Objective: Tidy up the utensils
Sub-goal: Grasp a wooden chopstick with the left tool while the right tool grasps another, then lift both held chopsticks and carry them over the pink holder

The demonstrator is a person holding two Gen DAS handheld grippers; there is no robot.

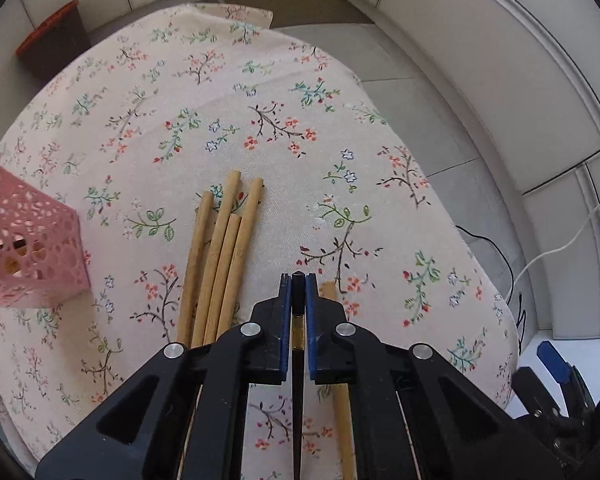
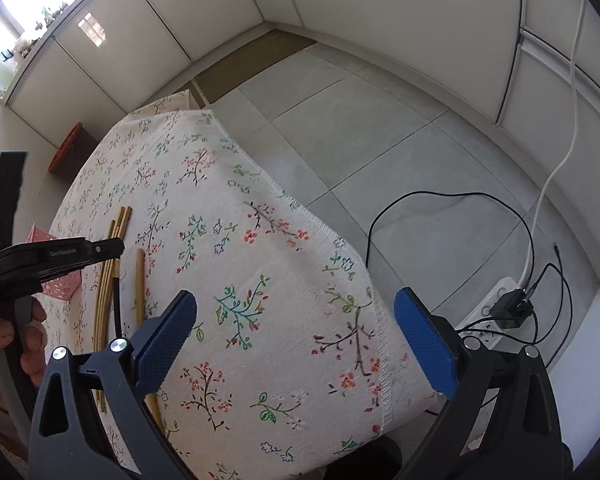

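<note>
Your left tongs [image 1: 298, 280] are clamped on a thin dark chopstick [image 1: 297, 344], its shaft running between the blue pads and its blunt end showing just past the fingertips [image 1: 311, 286]; no gap remains on either side of it. In the right wrist view the same tongs [image 2: 116, 246] reach in from the left edge, with the dark chopstick [image 2: 117, 304] hanging below them over the surface, which is covered by a pale floral tablecloth [image 1: 260, 128]. Four light bamboo chopsticks [image 1: 224, 252] lie side by side on the cloth just left of the left tongs, their ends fanned slightly apart. A fifth bamboo chopstick [image 1: 342, 412] lies apart to the right of the jaws, partly hidden beneath them. A pink perforated plastic holder [image 1: 32, 248] stands near the left edge of the surface, well clear of the bundle. Your right tongs [image 2: 296, 320] stand wide apart and empty above the near corner of the tablecloth [image 2: 260, 280]. Beyond the surface, on the grey tiled floor [image 2: 380, 140], a white power strip [image 2: 496, 308] lies with black and white cables.
</note>
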